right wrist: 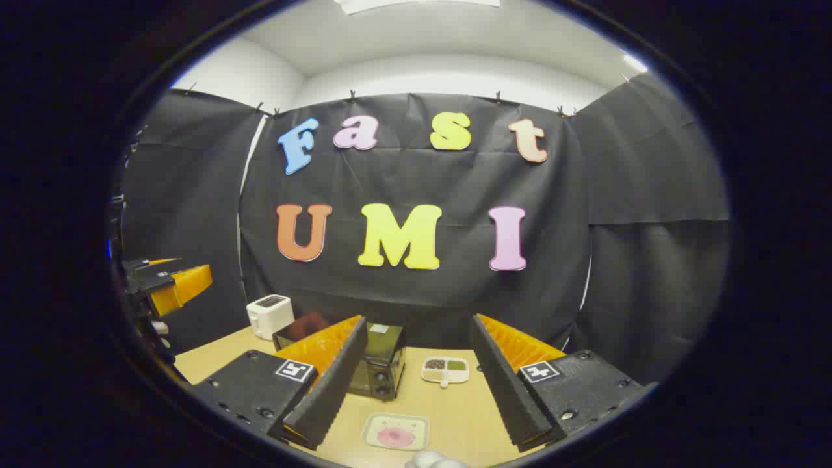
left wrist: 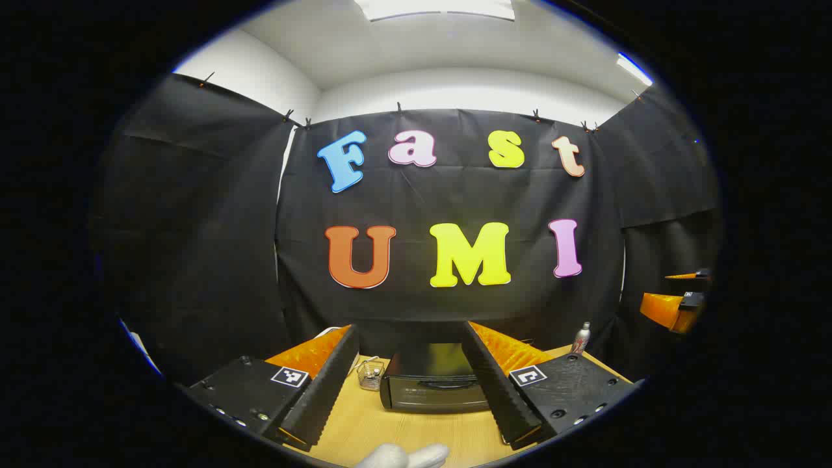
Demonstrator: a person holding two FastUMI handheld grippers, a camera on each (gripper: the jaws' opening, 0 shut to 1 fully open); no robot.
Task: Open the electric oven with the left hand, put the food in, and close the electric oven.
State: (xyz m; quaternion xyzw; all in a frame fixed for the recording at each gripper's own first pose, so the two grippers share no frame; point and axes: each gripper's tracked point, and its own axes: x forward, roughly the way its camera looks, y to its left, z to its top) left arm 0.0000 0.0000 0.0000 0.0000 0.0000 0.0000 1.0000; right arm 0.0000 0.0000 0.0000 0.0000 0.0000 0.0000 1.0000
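On the wooden table [left wrist: 364, 422], between my left gripper [left wrist: 411, 396]'s wide-open, empty fingers: electric oven [left wrist: 434, 380], door closed. My right gripper [right wrist: 416, 396]: wide open, empty; food plate [right wrist: 395, 432] below it.

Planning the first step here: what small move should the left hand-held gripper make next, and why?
Probably ease the left hand-held gripper forward and down toward the electric oven. Its door looks closed, the gripper is open and apart from it, and the oven sits straight ahead between its fingers.
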